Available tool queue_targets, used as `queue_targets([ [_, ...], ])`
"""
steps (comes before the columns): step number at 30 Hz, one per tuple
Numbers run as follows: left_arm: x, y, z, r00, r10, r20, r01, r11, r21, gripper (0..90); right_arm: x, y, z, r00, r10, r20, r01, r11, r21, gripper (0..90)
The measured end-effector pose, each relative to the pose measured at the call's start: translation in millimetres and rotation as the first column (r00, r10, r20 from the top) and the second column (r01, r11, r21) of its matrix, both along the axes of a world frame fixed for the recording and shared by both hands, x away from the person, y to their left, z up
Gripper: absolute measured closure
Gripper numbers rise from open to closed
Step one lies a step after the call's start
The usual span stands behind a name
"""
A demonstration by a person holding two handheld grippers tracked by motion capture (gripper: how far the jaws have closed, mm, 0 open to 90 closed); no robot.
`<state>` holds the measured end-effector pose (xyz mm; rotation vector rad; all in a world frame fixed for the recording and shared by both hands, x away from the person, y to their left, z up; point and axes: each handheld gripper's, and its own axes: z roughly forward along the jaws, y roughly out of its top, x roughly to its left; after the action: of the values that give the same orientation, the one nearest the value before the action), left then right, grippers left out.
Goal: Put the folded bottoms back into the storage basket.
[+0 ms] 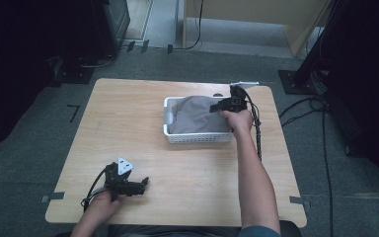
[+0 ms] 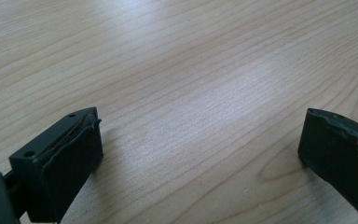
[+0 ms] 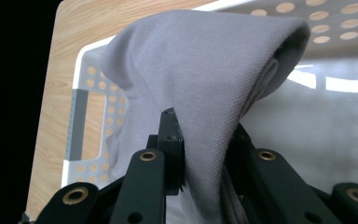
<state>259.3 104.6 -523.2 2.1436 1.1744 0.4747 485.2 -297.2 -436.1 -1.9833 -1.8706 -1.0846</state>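
Observation:
A grey cloth [image 1: 197,114] lies in a white perforated basket [image 1: 197,138] at the middle right of the table. My right gripper [image 1: 216,107] reaches over the basket's right side and is shut on a fold of the grey cloth [image 3: 200,88]; the fabric is pinched between the black jaws and drapes up over them in the right gripper view. The basket [image 3: 81,116] wall with its handle slot stands behind the cloth. My left gripper [image 1: 145,182] rests low near the table's front left, open, with only bare wood [image 2: 191,93] between its jaws.
The wooden table [image 1: 128,123] has bare surface left of the basket. A small pale object [image 1: 244,84] lies at the far right edge. Cables [image 1: 321,128] run over the carpet to the right, and dark equipment stands at both sides.

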Motion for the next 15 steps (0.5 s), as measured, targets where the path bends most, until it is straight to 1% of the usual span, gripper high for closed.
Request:
queue_targets([
  [2,0.0,0.1,0.0,1.0000,0.000,0.000,0.000,1.0000,0.000,0.0,0.4,-0.2,-1.5,1.0000,0.002,-0.002,-0.002,1.000,-0.003,74.7],
  [4,0.0,0.0,0.0,1.0000,0.000,0.000,0.000,1.0000,0.000,0.0,1.3,0.4,-4.2,1.0000,0.004,-0.006,-0.004,1.000,-0.016,74.5],
  [10,0.0,0.1,0.0,1.0000,0.000,0.000,0.000,1.0000,0.000,0.0,3.3,2.0,-11.9,1.0000,0.003,-0.002,-0.003,0.999,-0.033,74.4],
  [11,0.0,0.0,0.0,1.0000,0.000,0.000,0.000,1.0000,0.000,0.0,3.1,2.0,-15.6,1.0000,0.003,0.004,-0.003,0.999,-0.039,74.3],
  [15,0.0,0.1,0.0,1.0000,0.000,0.000,0.000,1.0000,0.000,0.0,3.1,-0.2,-23.3,0.9999,-0.009,0.014,0.010,0.999,-0.033,74.1],
])
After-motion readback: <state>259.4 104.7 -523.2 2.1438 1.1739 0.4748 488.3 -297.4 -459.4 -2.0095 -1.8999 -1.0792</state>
